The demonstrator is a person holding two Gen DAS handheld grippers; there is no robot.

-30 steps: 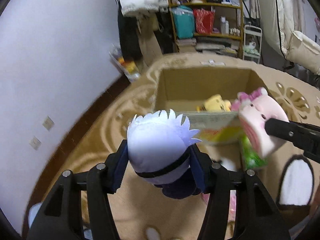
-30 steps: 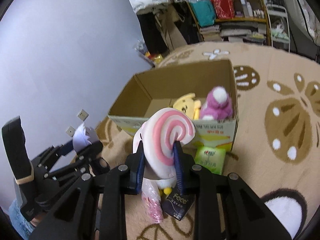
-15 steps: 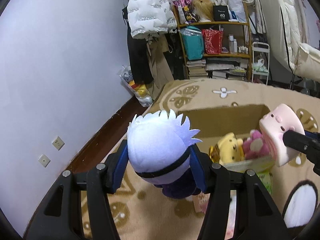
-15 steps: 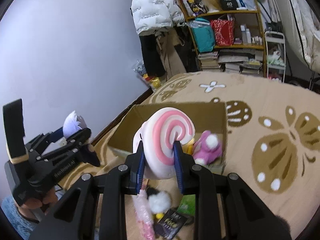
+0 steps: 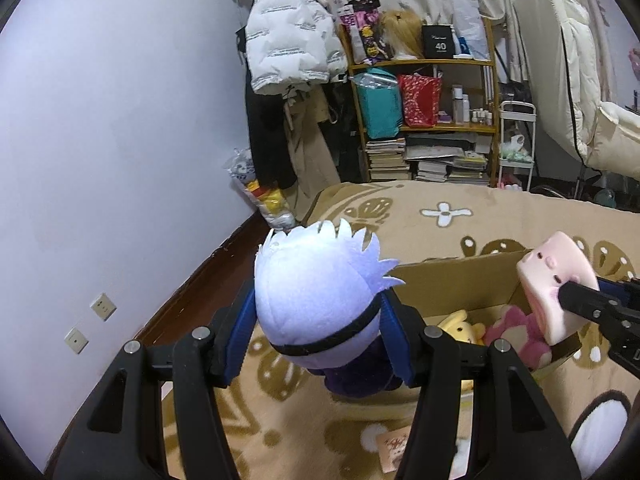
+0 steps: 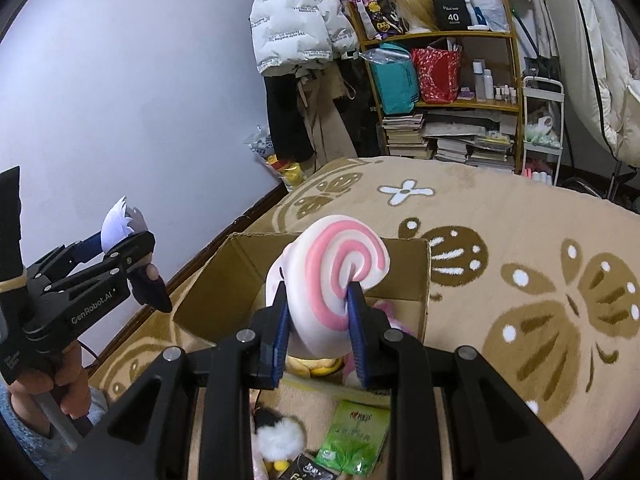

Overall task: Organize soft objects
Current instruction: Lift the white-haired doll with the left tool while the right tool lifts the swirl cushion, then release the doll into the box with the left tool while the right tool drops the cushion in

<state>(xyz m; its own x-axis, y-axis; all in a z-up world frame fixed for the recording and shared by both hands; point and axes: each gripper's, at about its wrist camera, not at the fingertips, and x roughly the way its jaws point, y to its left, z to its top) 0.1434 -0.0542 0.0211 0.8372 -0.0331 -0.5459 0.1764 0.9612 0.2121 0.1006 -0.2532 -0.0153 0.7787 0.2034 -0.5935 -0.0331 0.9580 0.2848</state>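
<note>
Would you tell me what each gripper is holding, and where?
Left gripper: white-haired doll, clamped by its head. Right gripper: pink swirl plush, pinched across its lower edge.

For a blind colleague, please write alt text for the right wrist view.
The right gripper holds a pink-and-white swirl plush over an open cardboard box on a beige patterned rug. At the left, the left gripper holds a white-haired doll.

The white-haired plush doll is of soft matt cloth, with felt-like spikes. The pink swirl plush looks smooth and velvety. The cardboard box is plain brown paperboard, matt. The carpet has a short fuzzy pile. Both grippers are matt black plastic with blue pads and shiny metal screws. The green packet is glossy.
</note>
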